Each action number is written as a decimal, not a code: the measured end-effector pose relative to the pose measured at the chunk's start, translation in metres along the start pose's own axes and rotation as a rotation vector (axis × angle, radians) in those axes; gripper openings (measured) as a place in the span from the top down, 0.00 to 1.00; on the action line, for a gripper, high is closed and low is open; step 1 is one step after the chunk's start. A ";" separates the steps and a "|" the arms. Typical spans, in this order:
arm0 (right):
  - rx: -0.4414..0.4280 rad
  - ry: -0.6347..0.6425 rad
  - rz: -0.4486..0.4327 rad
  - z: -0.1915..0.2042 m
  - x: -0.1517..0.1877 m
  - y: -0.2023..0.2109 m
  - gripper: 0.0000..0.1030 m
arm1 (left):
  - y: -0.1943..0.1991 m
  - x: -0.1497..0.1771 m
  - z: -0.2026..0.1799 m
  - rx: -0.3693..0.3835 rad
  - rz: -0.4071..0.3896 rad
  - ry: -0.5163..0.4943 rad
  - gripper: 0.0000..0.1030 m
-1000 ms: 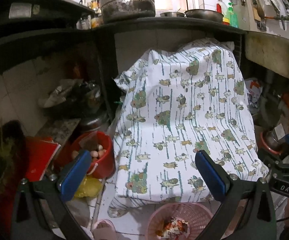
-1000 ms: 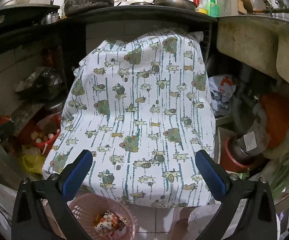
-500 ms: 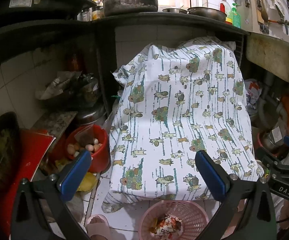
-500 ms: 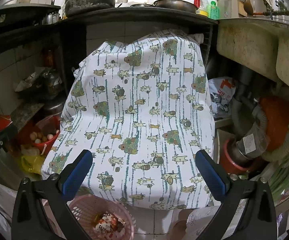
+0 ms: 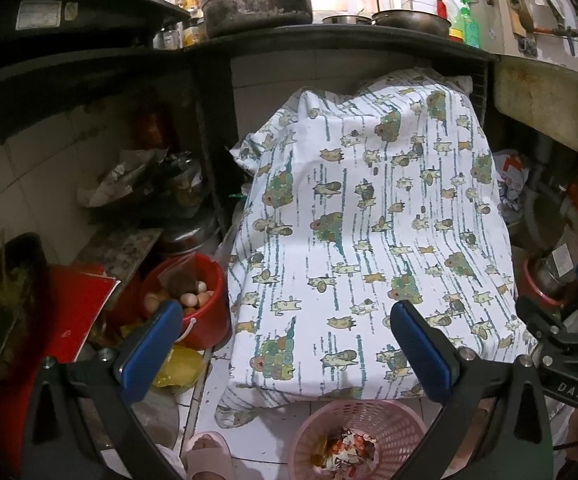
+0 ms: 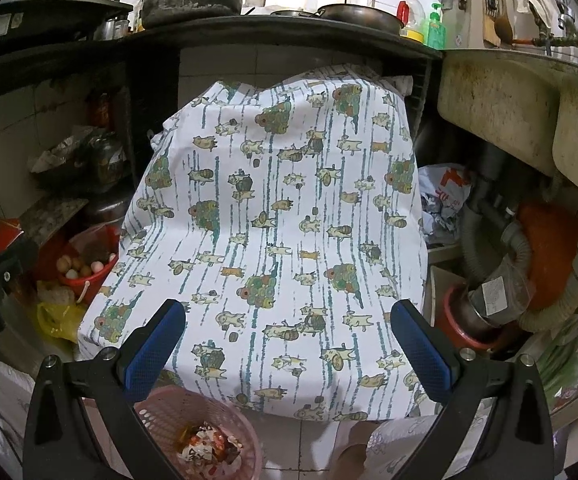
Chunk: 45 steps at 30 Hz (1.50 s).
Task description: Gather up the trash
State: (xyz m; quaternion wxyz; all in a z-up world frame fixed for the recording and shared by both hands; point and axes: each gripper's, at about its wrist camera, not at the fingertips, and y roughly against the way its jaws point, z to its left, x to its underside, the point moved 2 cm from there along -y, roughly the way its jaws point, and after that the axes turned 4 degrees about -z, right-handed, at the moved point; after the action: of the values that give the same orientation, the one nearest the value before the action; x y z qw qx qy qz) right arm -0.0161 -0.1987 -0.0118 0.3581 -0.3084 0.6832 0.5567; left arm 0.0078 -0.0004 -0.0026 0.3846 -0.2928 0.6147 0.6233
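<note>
A pink plastic basket [image 5: 359,436] stands on the white floor tiles, with crumpled wrappers [image 5: 347,452] inside. In the right wrist view the same basket [image 6: 205,432] sits at the lower left, its wrappers [image 6: 209,446] showing. My left gripper [image 5: 287,346] hangs open above and just behind the basket, nothing between its blue pads. My right gripper [image 6: 289,346] is open too, held over the patterned cloth [image 6: 277,240], with the basket below its left finger. The right gripper's body [image 5: 569,356] shows at the right edge of the left wrist view.
A white printed cloth [image 5: 369,240] drapes a bulky object under the dark counter [image 5: 329,40]. A red bucket of eggs [image 5: 193,296] and a yellow bag [image 5: 177,368] lie left. Sink pipes [image 6: 501,276] and a crumpled bag [image 6: 445,196] sit right. A slippered foot [image 5: 209,456] stands near the basket.
Both grippers have drifted slightly back and up; the basket and cloth sit a little lower and further in the views. Both stay open and empty.
</note>
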 end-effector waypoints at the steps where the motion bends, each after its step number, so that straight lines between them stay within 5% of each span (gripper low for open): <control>1: -0.001 -0.003 0.002 -0.001 0.000 0.000 0.00 | 0.000 0.000 -0.001 0.010 0.002 0.004 0.00; 22: 0.009 -0.022 0.014 -0.009 0.000 -0.005 0.00 | -0.007 0.004 -0.009 0.028 0.051 -0.011 0.00; 28: 0.010 -0.036 -0.001 -0.011 0.000 -0.003 0.00 | 0.007 0.000 -0.015 0.042 -0.014 -0.022 0.00; 45: 0.032 -0.088 0.019 -0.020 0.000 -0.006 0.00 | 0.005 0.001 -0.012 0.025 -0.002 -0.030 0.00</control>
State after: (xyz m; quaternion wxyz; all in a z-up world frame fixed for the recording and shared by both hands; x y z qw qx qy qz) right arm -0.0145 -0.2194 -0.0127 0.3874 -0.2711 0.6786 0.5621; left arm 0.0017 -0.0124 -0.0021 0.3979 -0.2790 0.6163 0.6197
